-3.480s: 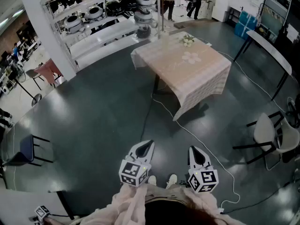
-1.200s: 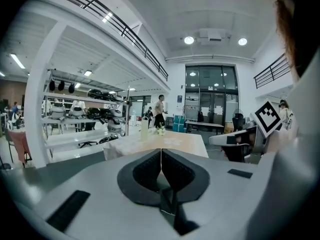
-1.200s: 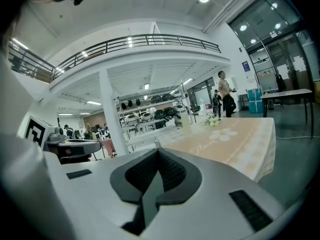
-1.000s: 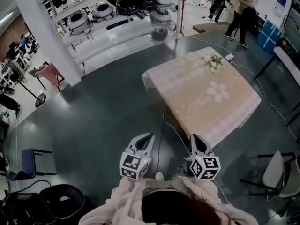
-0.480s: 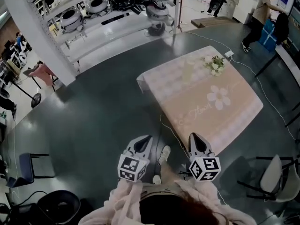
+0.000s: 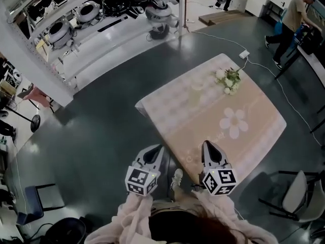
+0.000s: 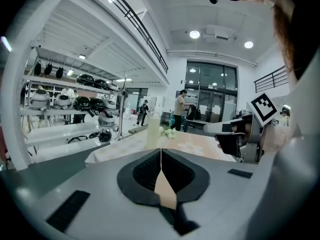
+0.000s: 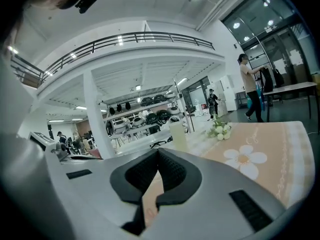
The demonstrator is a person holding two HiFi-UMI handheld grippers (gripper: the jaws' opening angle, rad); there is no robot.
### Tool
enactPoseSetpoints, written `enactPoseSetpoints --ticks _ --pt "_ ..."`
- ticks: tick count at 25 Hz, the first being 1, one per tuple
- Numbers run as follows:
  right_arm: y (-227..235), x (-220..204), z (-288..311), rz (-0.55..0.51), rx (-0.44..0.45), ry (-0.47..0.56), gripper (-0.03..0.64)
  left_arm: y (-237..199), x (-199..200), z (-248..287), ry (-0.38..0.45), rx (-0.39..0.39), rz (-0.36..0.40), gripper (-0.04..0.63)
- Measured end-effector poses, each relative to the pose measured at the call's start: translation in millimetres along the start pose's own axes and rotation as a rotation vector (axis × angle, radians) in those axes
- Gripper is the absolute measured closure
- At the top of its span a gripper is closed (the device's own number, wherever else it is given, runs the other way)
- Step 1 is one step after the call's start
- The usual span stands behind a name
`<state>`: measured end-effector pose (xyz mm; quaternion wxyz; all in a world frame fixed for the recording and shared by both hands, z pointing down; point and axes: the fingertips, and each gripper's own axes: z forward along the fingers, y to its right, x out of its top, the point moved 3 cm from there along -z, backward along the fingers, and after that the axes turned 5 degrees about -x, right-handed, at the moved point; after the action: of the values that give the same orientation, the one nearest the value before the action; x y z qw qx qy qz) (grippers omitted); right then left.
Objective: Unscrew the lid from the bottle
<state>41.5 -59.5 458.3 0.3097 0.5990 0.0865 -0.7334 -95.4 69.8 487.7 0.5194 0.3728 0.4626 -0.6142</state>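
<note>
A pale translucent bottle [image 6: 195, 93] stands upright on the table's pink flowered cloth [image 6: 254, 131], toward its far side, beside a small bunch of white flowers [image 6: 227, 80]. My left gripper [image 6: 158, 149] is shut and empty, held over the floor just short of the table's near corner. My right gripper [image 6: 206, 144] is shut and empty too, over the table's near edge. The bottle [image 7: 153, 130] shows straight ahead, well beyond the jaws, in the left gripper view. It sits just right of the shut jaws as the bottle [image 8: 178, 130] in the right gripper view.
Long shelves [image 6: 96, 19] with round machines run along the back left. A person [image 6: 294, 14] stands at the far right near a dark table. A chair [image 6: 297, 194] stands at the lower right. A cable and socket strip [image 6: 244, 54] lie by the table's far corner.
I have walked up to the table: it has come from well ahead to right under the right gripper. Both grippers stayed shut side by side. The person at the back has shifted right.
</note>
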Motion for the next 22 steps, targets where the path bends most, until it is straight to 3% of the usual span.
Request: enactPoseSetpoints --ticks 4,12,22 --pt "25 1 23 0.017 -0.017 -0.018 0.604 -8 6 44 -0.005 -0.039 -0.022 0.568" --pt "56 -3 51 0.064 -0.077 -0.039 0.604 -26 19 115 -0.026 -0.131 0.010 0.566" --pt "67 6 96 0.114 -0.261 -0.039 0.604 -80 43 198 -0.030 -0.304 -0.040 0.559"
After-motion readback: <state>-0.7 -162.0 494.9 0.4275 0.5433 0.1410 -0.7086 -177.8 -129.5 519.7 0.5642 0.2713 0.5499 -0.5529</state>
